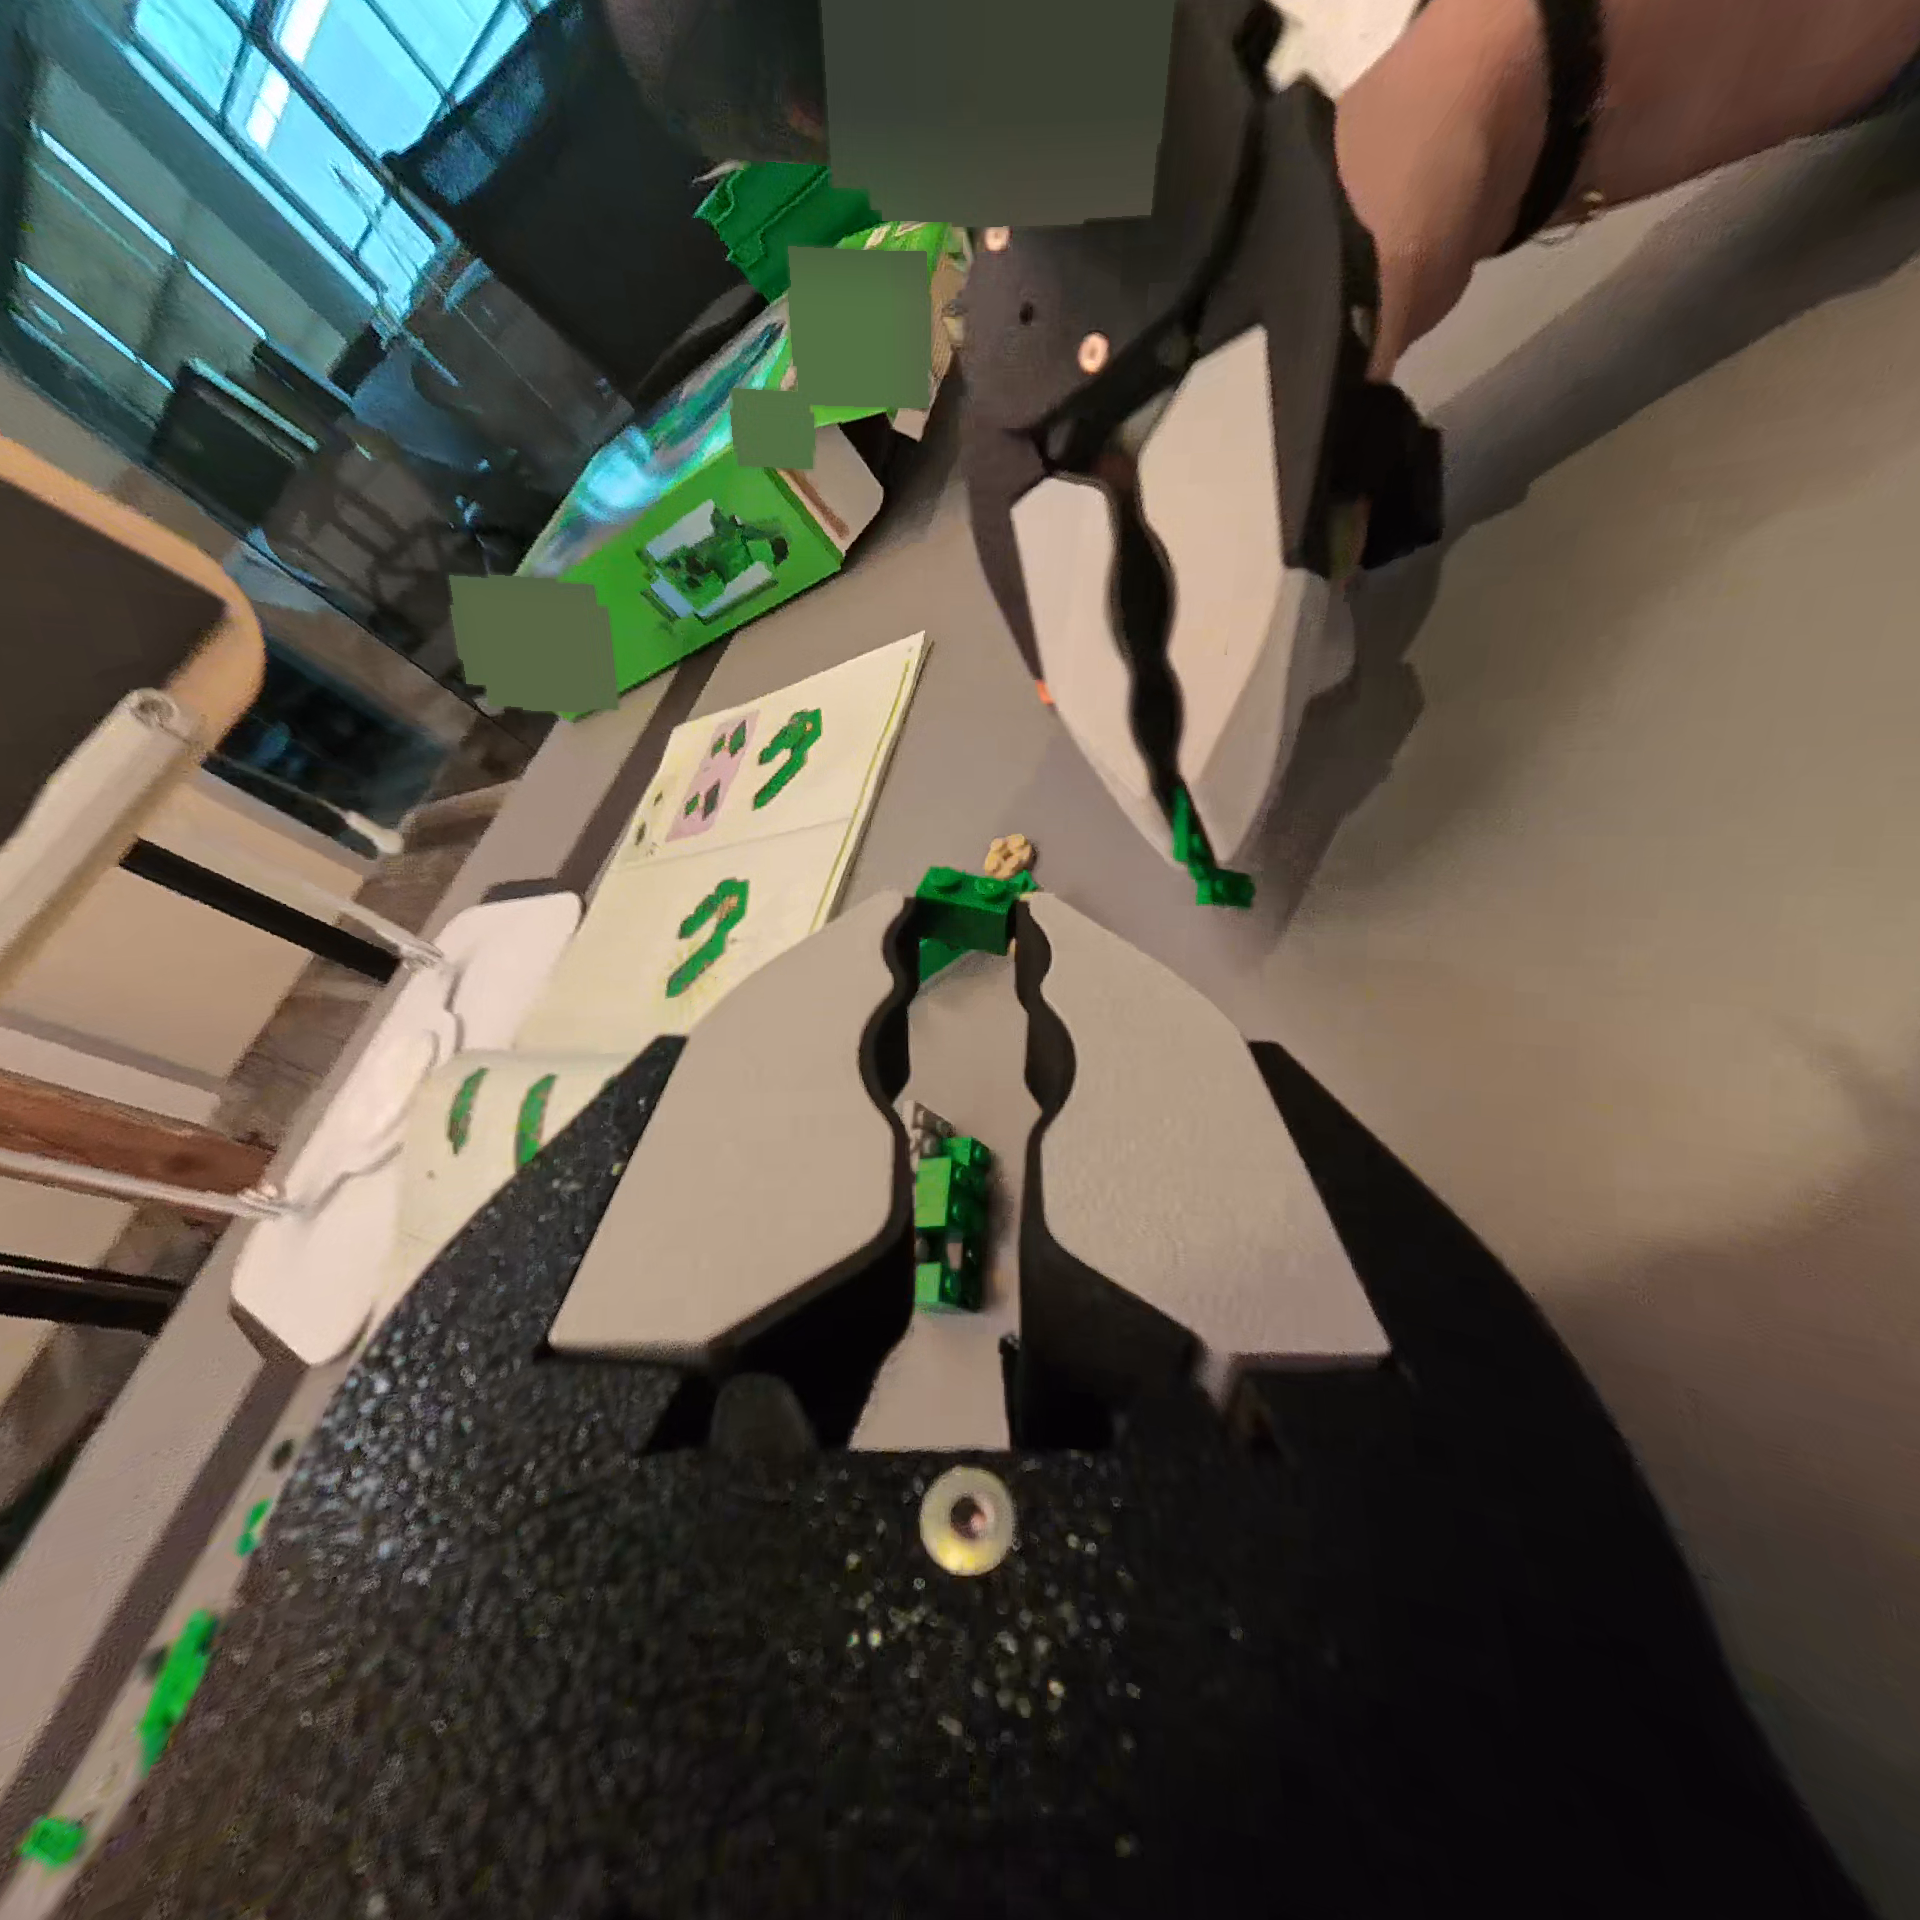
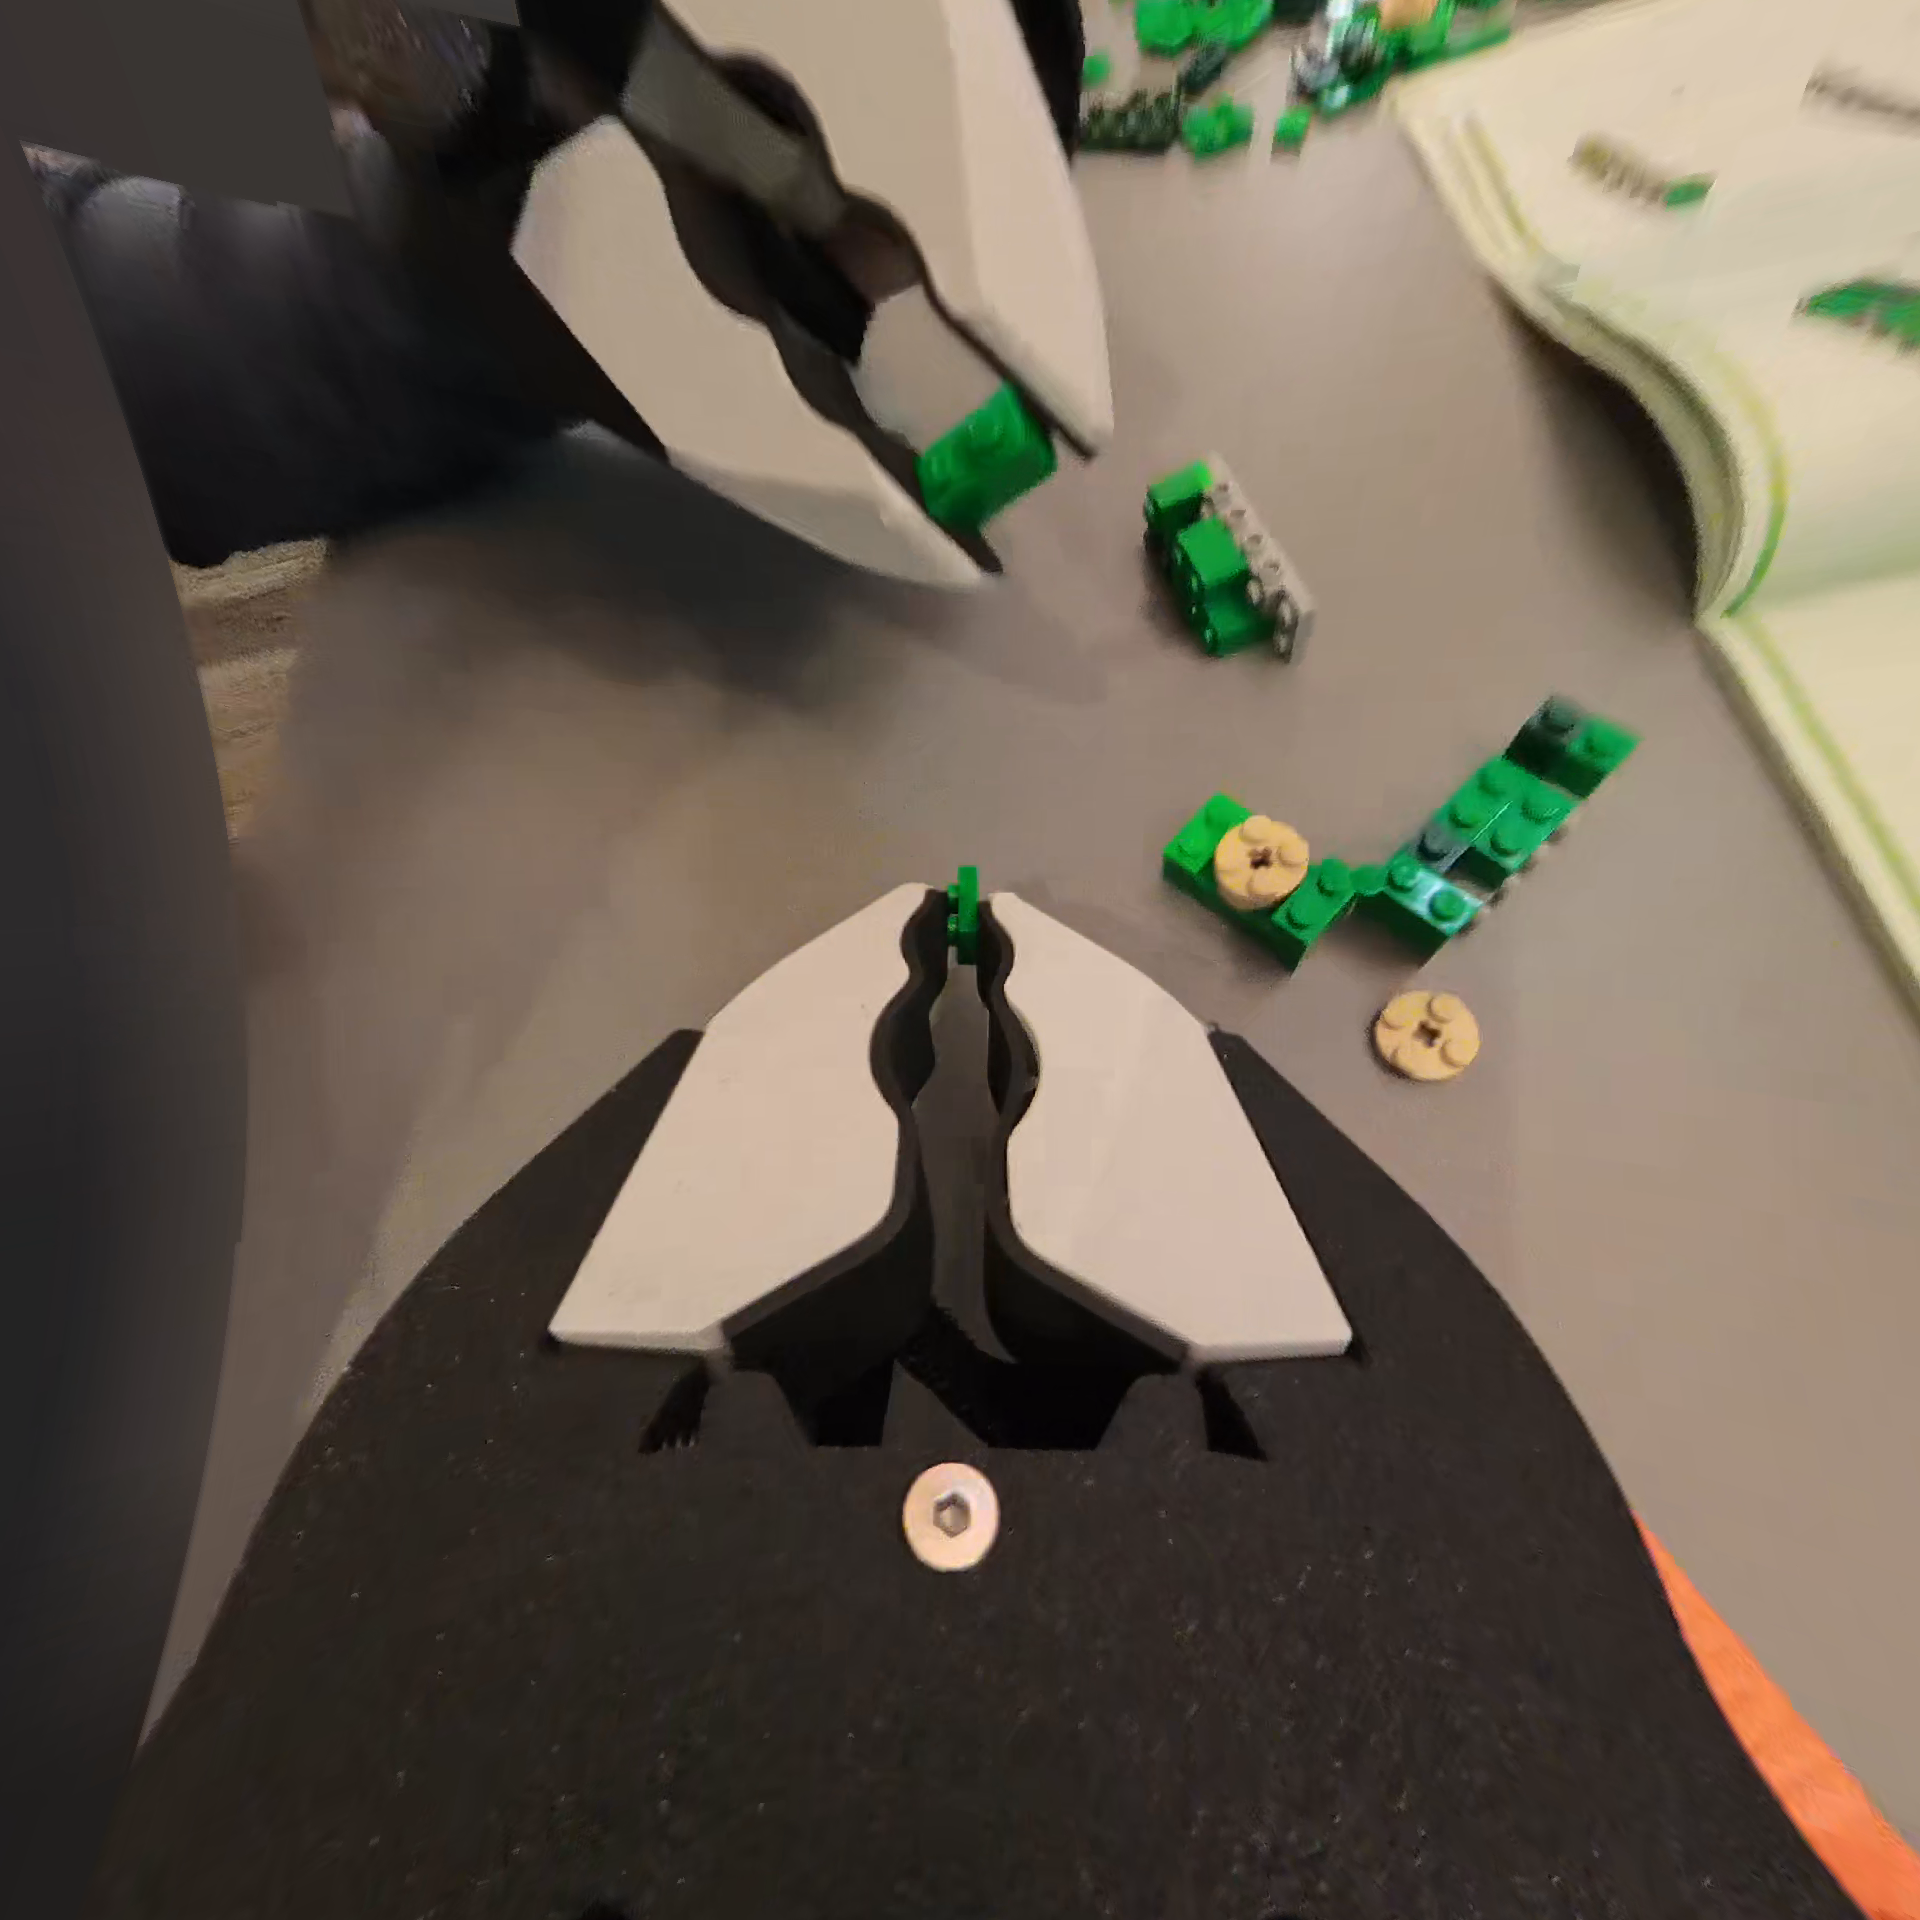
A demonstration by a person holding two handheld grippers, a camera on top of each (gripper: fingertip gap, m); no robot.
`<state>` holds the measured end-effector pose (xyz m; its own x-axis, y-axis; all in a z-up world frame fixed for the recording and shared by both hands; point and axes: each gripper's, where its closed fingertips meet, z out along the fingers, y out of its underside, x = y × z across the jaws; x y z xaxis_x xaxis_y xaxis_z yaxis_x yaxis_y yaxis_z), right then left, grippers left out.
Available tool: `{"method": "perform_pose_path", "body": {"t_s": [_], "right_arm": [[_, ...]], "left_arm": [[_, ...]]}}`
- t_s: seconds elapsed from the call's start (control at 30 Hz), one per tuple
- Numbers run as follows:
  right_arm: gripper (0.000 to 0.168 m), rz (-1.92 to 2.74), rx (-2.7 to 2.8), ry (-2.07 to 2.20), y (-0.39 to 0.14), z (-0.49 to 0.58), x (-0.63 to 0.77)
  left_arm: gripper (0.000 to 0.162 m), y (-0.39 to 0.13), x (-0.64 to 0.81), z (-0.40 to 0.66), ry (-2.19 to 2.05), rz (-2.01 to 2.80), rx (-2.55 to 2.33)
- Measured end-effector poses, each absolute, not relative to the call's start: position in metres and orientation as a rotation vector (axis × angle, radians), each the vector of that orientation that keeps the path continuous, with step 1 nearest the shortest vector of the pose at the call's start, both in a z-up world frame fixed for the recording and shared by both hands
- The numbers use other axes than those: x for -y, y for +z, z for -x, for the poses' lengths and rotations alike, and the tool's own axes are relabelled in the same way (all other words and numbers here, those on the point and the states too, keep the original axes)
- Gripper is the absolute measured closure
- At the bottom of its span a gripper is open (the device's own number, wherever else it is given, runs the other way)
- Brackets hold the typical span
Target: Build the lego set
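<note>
My left gripper (image 1: 966,914) is shut on a small green brick (image 1: 964,916) and holds it above the grey table. In the right wrist view it hangs at the upper left (image 2: 997,488) with the brick (image 2: 985,457) between its tips. My right gripper (image 2: 966,914) is shut on a thin green plate (image 2: 966,912), held edge-on. It shows in the left wrist view (image 1: 1195,831) with the plate (image 1: 1210,868) sticking out below. A green and grey sub-build (image 2: 1221,561) lies on the table. A longer green sub-build (image 2: 1455,842) carries a tan round plate (image 2: 1260,860).
A loose tan round plate (image 2: 1427,1034) lies near the long sub-build. The open instruction booklet (image 2: 1818,540) lies to the right, with a pile of loose green bricks (image 2: 1226,73) beyond. The green set box (image 1: 707,561) stands behind the booklet (image 1: 769,790). The table edge (image 1: 499,852) runs along the left.
</note>
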<state>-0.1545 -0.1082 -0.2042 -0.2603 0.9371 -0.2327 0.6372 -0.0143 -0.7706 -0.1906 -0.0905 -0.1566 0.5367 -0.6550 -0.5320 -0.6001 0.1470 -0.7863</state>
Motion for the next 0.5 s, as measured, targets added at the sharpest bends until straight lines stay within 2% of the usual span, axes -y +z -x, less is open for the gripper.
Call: {"method": "perform_pose_path", "body": {"t_s": [0.07,0.17,0.23,0.37,0.5], "right_arm": [[0.16,1.684,1.914,1.169,-0.209,0.156,0.108],[0.136,1.671,1.933,1.102,-0.209,0.157,0.105],[0.129,1.6,1.915,1.017,-0.199,0.159,0.098],[0.144,1.592,1.646,1.075,-0.156,0.184,0.087],[0.149,1.682,1.446,1.119,-0.142,0.207,0.079]], "left_arm": [[0.145,-0.156,0.088,0.195,-0.091,1.554,-1.072],[0.145,-0.154,0.085,0.202,-0.112,1.586,-1.012],[0.145,-0.151,0.085,0.204,-0.122,1.581,-0.999],[0.145,-0.146,0.077,0.214,0.065,1.575,-0.958],[0.145,-0.142,0.068,0.225,0.468,1.514,-0.975]]}}
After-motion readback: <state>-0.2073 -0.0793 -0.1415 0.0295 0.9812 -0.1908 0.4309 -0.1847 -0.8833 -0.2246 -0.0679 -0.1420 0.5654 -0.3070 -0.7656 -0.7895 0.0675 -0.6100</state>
